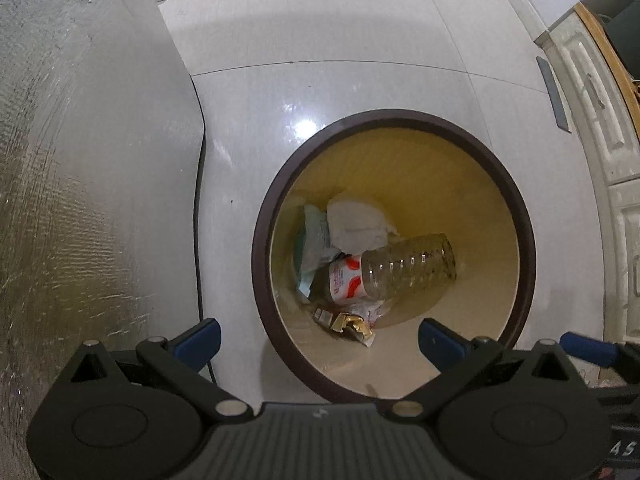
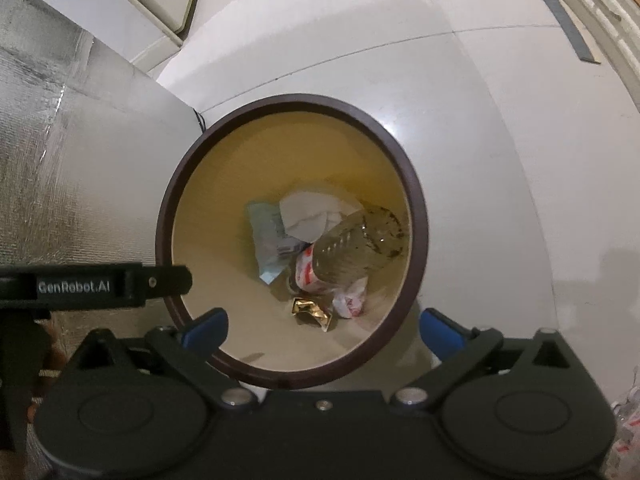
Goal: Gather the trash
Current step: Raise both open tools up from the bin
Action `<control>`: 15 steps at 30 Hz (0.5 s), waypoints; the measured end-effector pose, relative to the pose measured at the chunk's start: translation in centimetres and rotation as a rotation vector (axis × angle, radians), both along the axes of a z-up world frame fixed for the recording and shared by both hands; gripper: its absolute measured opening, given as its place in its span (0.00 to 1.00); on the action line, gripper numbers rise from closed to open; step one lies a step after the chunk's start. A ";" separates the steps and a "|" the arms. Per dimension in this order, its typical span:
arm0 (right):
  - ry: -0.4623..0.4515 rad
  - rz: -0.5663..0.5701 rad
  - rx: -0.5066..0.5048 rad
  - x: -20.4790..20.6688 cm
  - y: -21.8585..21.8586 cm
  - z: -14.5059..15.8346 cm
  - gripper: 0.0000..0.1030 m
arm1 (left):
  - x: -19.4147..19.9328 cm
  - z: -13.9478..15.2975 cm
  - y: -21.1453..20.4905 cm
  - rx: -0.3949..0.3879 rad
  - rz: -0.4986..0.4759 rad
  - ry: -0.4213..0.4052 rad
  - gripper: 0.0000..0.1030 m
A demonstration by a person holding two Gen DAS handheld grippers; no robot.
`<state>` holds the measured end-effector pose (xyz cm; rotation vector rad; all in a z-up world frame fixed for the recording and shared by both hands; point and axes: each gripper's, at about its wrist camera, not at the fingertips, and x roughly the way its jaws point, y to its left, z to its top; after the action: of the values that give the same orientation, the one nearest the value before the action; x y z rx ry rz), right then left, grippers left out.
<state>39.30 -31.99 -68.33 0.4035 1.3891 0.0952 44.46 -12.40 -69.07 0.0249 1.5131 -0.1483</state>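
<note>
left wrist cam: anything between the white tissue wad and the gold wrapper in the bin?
Yes: in the left wrist view the clear plastic bottle with its red-and-white label lies across the bin between tissue wad and gold wrapper.

Silver foil mat (image 1: 80,200) on white tile floor (image 1: 320,20), cabinet door (image 1: 592,120) nearby.

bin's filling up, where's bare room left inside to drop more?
Free: bare bin floor along the wall right of the plastic bottle. Crowded: left and centre, where tissue, pale packet and gold wrapper pile up.
</note>
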 end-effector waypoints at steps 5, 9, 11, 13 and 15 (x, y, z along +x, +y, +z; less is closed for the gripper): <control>-0.033 0.026 -0.023 -0.7 -0.3 1.3 1.00 | -0.7 0.8 0.1 0.002 0.010 -0.005 1.00; -0.039 0.025 -0.035 -1.0 -0.9 2.2 1.00 | -1.2 1.6 0.3 0.003 0.017 -0.009 1.00; -0.044 0.022 -0.047 -1.0 -1.0 2.7 1.00 | -1.4 2.2 0.3 0.004 0.024 -0.016 1.00; -0.050 0.017 -0.052 -1.0 -1.2 3.3 1.00 | -1.6 3.2 0.5 0.006 0.036 -0.027 1.00; -0.054 0.021 -0.054 -1.0 -1.3 4.2 1.00 | -1.9 4.6 0.4 0.015 0.041 -0.046 1.00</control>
<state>38.29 -33.33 -64.17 0.3390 1.3400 0.0848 42.52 -11.97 -64.51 0.0095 1.4681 -0.1031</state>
